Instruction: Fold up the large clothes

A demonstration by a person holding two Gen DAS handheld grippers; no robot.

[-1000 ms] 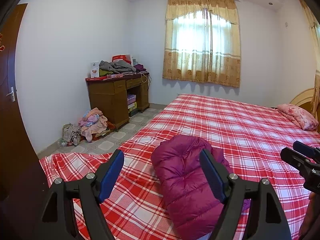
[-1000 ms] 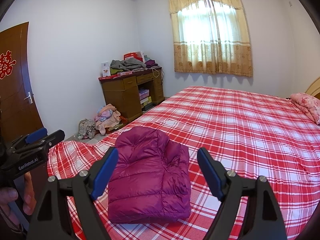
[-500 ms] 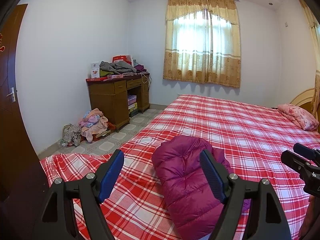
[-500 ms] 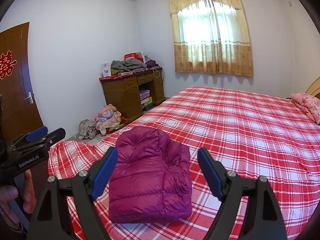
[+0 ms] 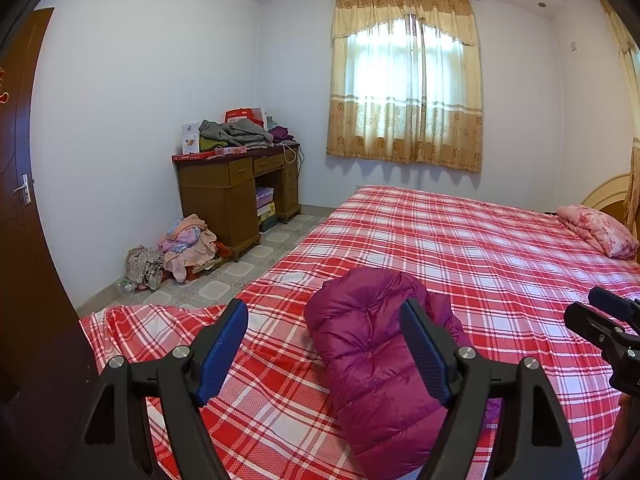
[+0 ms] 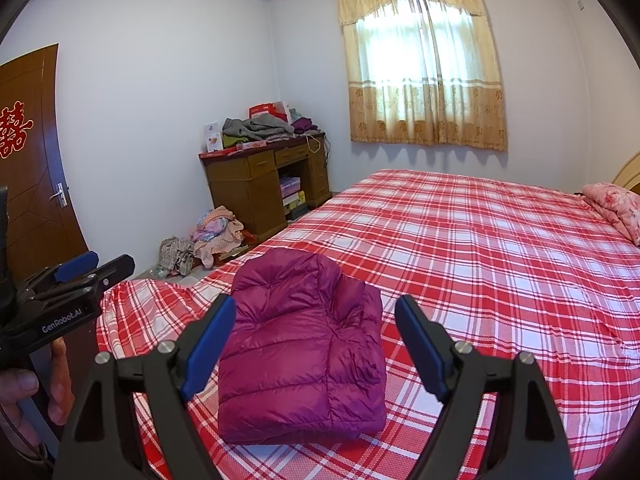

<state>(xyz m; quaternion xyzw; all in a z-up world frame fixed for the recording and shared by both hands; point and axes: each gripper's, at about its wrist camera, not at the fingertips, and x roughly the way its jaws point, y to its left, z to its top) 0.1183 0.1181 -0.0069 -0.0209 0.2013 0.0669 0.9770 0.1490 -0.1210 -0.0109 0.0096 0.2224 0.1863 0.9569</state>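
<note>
Red-checked bed (image 6: 480,240) carries the folded purple jacket (image 6: 304,356) near its foot edge; both left tongs (image 5: 324,352) and right tongs (image 6: 316,344) hover released, empty; puffy filling may spring the fold apart.

Pillow (image 6: 616,210) cut by right edge; jacket (image 5: 372,364) partly behind tongs.
</note>
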